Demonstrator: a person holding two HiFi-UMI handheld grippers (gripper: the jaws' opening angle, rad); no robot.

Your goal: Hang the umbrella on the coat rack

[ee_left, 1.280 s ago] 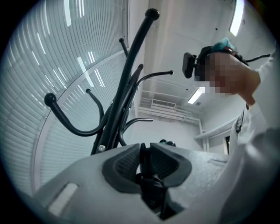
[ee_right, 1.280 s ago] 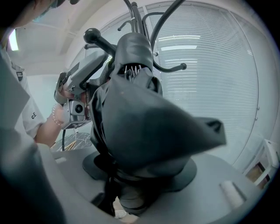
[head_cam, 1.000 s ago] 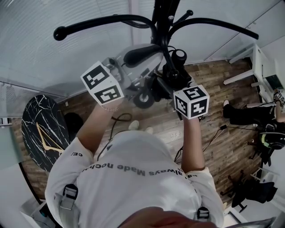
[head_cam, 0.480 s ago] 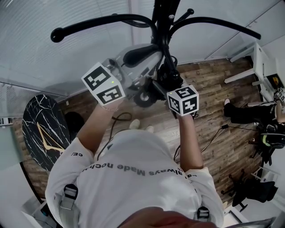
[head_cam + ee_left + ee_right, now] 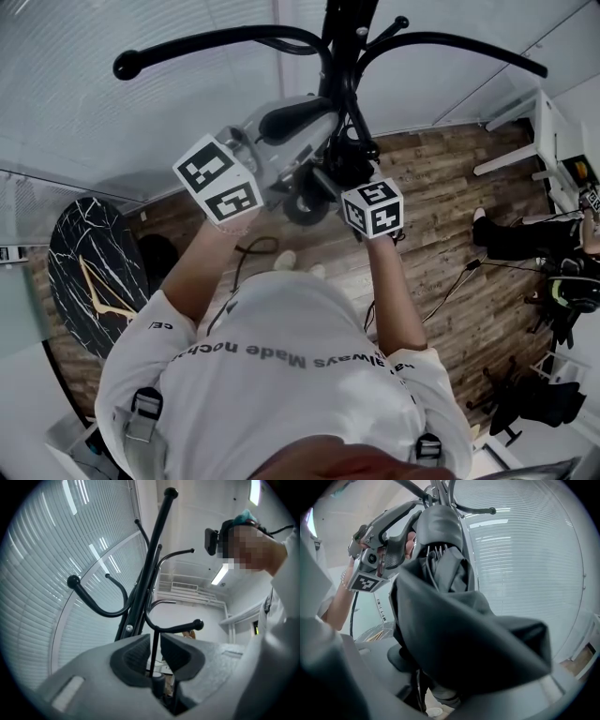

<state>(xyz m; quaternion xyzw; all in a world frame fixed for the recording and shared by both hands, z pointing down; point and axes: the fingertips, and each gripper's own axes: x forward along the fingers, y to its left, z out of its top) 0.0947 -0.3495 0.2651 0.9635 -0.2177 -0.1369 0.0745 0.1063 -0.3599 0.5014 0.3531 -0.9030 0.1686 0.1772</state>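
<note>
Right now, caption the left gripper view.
Left hand-held gripper pinches thin umbrella strap running up to a coat rack hook.

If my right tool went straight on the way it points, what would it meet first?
The umbrella: its folded black canopy sits between the right tool's opening jaws, so likely at once.

the person wore a white short-sleeved t-shirt (image 5: pixel 281 394) with dark lettering (image 5: pixel 291 354) across it, grey straps with metal buckles (image 5: pixel 145 408) at both shoulders, and a bead bracelet (image 5: pixel 344 578) on the left wrist. a thin black cable (image 5: pixel 228 298) ran over the shirt. the left gripper (image 5: pixel 156 641) was pale grey moulded plastic with dark ribbed pads (image 5: pixel 136 654); the right gripper (image 5: pixel 459 686) was grey too. each bore a white cube (image 5: pixel 217 178) printed with black square markers.
</note>
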